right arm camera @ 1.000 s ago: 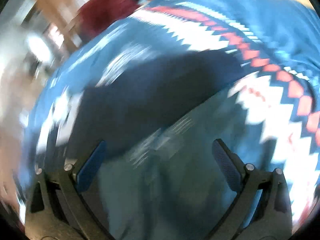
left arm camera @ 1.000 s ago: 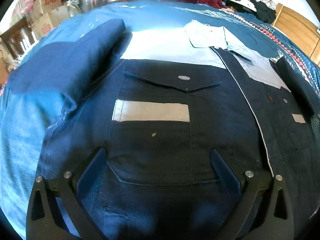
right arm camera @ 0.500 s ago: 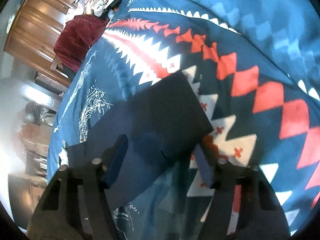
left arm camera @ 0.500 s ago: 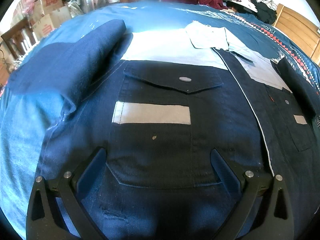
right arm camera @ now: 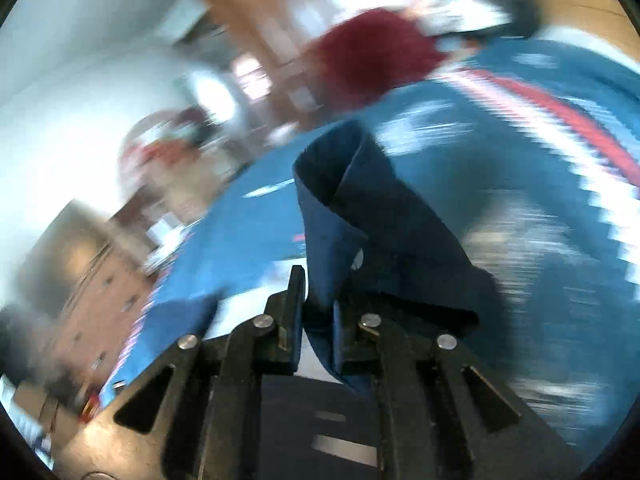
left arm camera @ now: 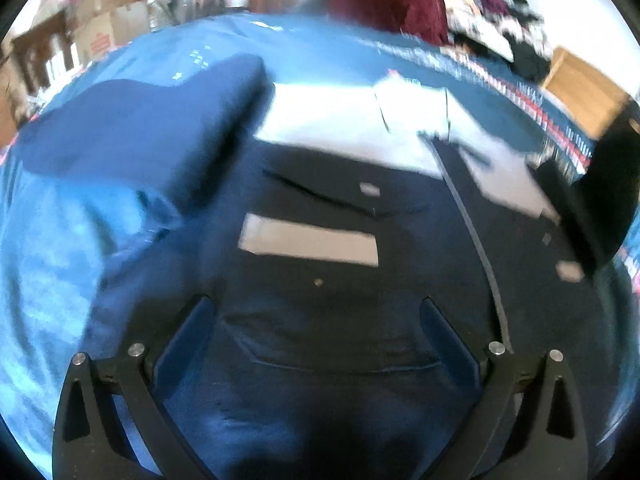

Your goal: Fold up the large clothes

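- Found the jacket (left arm camera: 420,248) spread front-up on the blue patterned bedspread (left arm camera: 48,260), filling the centre of the left wrist view, chest pocket with its grey strip (left arm camera: 308,240) near the middle and the pale collar (left arm camera: 412,100) toward 1 o'clock
- Noted one sleeve (left arm camera: 152,136) lying out toward 10 o'clock, bent near the shoulder; could not tell for sure through the blur whether to count it as folded in
- Saw the left gripper (left arm camera: 314,308) at 6 o'clock with its tongs spread wide, holding nothing, low over the lower front of the jacket; could not tell whether touching the cloth
- Saw the right gripper (right arm camera: 318,304) with tongs pinched narrow on the end of the other sleeve (right arm camera: 380,208), cloth rising from between them toward 12 o'clock and draping off to 4 o'clock, clear of the bedspread
- Picked out that same raised sleeve as a dark shape at 3 o'clock in the left wrist view, beside the jacket's edge
- Judged the task early: garment laid out and one sleeve lifted, seemingly for bringing across the front
- Judged as left to do: laying that sleeve over the body, settling the 10 o'clock sleeve, then folding the body itself
- Ignored the maroon garment (left arm camera: 384,4) and clutter beyond the bedspread at 12 o'clock
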The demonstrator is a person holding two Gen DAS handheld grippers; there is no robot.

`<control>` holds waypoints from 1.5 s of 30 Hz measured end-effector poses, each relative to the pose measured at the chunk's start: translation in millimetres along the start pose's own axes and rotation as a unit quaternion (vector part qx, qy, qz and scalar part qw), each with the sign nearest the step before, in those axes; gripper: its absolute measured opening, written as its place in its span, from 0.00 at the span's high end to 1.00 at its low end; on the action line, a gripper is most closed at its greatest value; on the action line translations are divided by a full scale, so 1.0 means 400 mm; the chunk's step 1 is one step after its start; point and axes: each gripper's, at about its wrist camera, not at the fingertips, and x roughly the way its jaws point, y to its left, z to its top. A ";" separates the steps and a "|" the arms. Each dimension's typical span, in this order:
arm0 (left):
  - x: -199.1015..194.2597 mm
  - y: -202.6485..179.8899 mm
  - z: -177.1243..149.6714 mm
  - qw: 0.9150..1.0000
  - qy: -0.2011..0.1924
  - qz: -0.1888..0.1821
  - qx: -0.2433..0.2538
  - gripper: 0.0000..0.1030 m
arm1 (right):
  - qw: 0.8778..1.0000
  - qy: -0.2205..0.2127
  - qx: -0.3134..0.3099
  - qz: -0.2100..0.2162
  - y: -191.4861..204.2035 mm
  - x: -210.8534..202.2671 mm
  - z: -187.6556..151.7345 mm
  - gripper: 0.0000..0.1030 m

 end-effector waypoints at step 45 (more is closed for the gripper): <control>0.001 0.983 0.267 0.945 -0.086 0.063 -0.309 0.09 | 0.973 0.215 -0.069 0.057 0.301 0.523 -0.456 0.37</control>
